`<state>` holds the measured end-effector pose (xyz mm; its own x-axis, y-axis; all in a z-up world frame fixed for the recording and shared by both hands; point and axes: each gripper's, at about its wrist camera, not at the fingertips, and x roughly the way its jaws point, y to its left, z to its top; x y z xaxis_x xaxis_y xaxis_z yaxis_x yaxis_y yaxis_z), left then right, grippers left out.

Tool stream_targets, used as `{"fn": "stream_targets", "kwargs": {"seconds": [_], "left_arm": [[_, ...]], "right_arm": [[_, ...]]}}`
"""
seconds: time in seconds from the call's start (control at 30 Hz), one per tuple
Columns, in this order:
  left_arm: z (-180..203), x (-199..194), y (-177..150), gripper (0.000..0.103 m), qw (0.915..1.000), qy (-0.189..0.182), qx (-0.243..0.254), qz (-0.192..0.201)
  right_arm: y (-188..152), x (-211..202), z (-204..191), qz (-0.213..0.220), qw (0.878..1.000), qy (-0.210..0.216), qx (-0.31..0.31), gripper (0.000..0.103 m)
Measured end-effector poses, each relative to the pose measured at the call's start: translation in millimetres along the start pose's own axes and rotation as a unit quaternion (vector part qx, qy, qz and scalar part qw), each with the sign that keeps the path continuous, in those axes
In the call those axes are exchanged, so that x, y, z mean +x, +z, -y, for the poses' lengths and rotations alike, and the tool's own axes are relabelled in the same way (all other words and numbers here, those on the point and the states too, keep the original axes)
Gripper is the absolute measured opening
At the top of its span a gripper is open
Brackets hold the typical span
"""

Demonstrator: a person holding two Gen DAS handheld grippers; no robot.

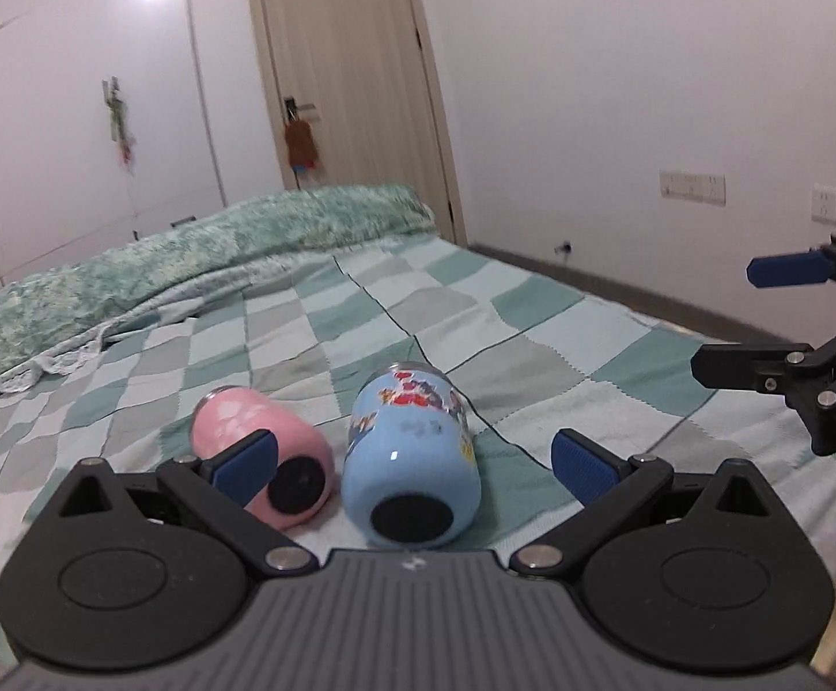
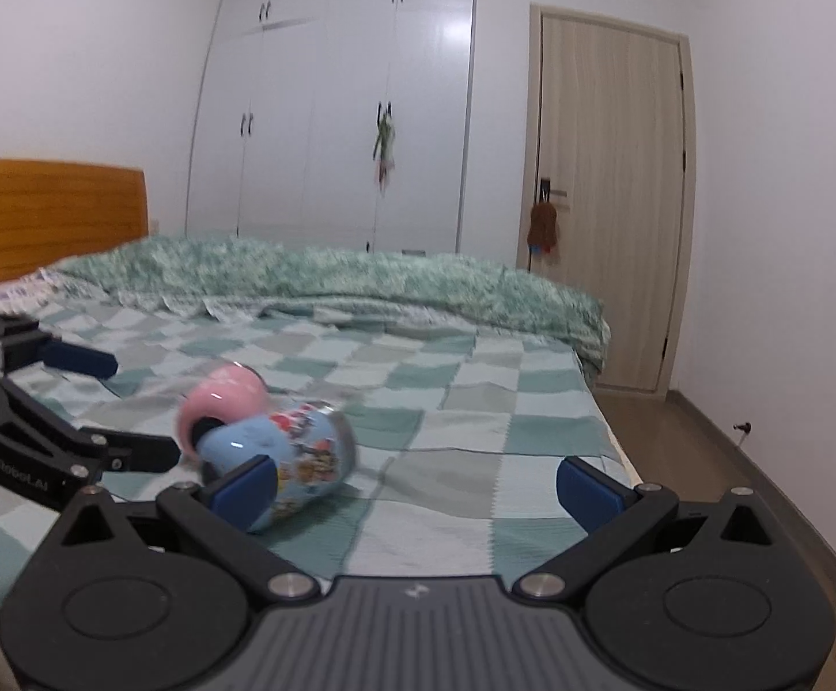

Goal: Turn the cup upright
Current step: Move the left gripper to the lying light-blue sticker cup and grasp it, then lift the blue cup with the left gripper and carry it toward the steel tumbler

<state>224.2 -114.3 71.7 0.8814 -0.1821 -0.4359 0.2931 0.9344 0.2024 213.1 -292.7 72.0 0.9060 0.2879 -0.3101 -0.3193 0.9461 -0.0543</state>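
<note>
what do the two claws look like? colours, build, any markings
Both match. Left claw: black linkage arms with silver pivot screws, blue ribbed pads, two round black housings, grey ribbed centre plate with a small white logo. Right claw: same build and blue pads. Seen side-on from the right wrist view, the left claw's black arm carries white lettering, roughly "GenRobot.AI". No cables or sleeves visible.

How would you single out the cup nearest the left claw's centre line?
On the checkered bedspread, two cups lie on their sides, side by side. It is the blue cup with cartoon prints, right of the plain pink cup.
</note>
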Motion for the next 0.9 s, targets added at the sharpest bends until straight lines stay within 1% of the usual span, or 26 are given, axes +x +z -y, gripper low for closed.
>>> {"fn": "stream_targets", "kwargs": {"seconds": [0.1, 0.23, 0.4, 0.47, 0.53, 0.6, 0.63, 0.8, 0.87, 0.9], "left_arm": [[0, 25, 15, 0.103, 0.9994, -0.002, 0.012, -0.031], [-2, 57, 33, 0.103, 0.9969, 0.002, 0.023, -0.075], [-3, 93, 41, 0.103, 0.9901, 0.002, 0.03, -0.137], [-2, 109, 39, 0.103, 0.9862, -0.006, 0.028, -0.163], [-2, 122, 37, 0.098, 0.9822, -0.008, 0.024, -0.186], [-1, 133, 34, 0.088, 0.9782, -0.008, 0.019, -0.207], [-1, 138, 32, 0.088, 0.9767, -0.008, 0.016, -0.214], [0, 163, 23, 0.085, 0.9707, 0.017, 0.005, -0.24], [1, 168, 20, 0.085, 0.9692, 0.031, 0.004, -0.244], [-1, 169, 20, 0.085, 0.9693, 0.033, -0.004, -0.244]], "right_arm": [[8, 24, 13, -0.02, 1.0, 0.002, -0.002, 0.103], [15, 53, 23, -0.035, 0.999, 0.004, -0.01, 0.103], [13, 86, 32, -0.056, 0.998, 0.011, -0.007, 0.103], [11, 97, 35, -0.066, 0.998, 0.015, -0.003, 0.103], [9, 106, 37, -0.069, 0.997, 0.015, -0.004, 0.103], [6, 113, 39, -0.072, 0.997, 0.016, -0.002, 0.103], [4, 116, 41, -0.074, 0.997, 0.018, 0.002, 0.103], [-7, 127, 50, -0.079, 0.996, 0.028, 0.025, 0.103], [-11, 131, 54, -0.083, 0.995, 0.03, 0.034, 0.103], [-12, 132, 55, -0.085, 0.995, 0.031, 0.037, 0.103]]}}
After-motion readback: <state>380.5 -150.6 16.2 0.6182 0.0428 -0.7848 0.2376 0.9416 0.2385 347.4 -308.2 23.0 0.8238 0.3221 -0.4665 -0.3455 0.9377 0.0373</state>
